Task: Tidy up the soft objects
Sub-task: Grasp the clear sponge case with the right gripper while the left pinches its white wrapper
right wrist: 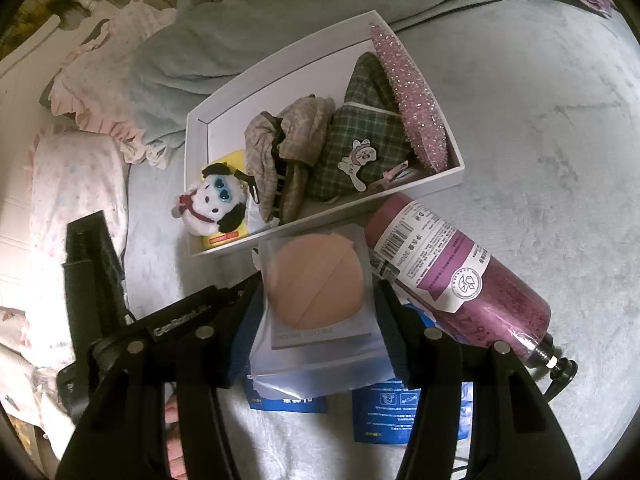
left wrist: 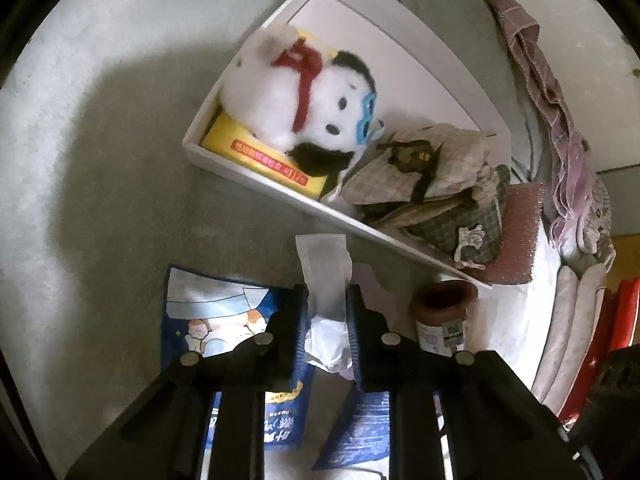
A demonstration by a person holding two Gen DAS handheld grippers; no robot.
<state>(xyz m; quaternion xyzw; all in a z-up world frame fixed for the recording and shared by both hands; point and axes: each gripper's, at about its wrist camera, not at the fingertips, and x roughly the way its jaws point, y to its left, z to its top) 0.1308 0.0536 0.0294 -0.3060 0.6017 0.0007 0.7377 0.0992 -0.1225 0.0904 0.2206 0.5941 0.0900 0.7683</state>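
Note:
A white tray (left wrist: pixel 256 178) (right wrist: pixel 216 249) lies on the bed. In it are a white plush dog (left wrist: pixel 304 96) (right wrist: pixel 208 204) on a yellow pack (left wrist: pixel 256 156), folded plaid cloths (left wrist: pixel 432 176) (right wrist: pixel 352 136) and a pink glittery item (right wrist: pixel 412 96). My left gripper (left wrist: pixel 327 320) is shut on a white tissue packet (left wrist: pixel 326 292) just in front of the tray. My right gripper (right wrist: pixel 316 308) is shut on a clear pouch with a peach puff (right wrist: pixel 316 280), held near the tray's front edge.
A purple bottle (right wrist: pixel 456 276) lies on the bed right of the right gripper; it shows in the left wrist view (left wrist: pixel 440 316). Blue packets (left wrist: pixel 208 320) (right wrist: pixel 384 408) lie under both grippers. A grey blanket (right wrist: pixel 224 40), pillows (right wrist: pixel 76 184) and purple cloth (left wrist: pixel 540 80) surround the tray.

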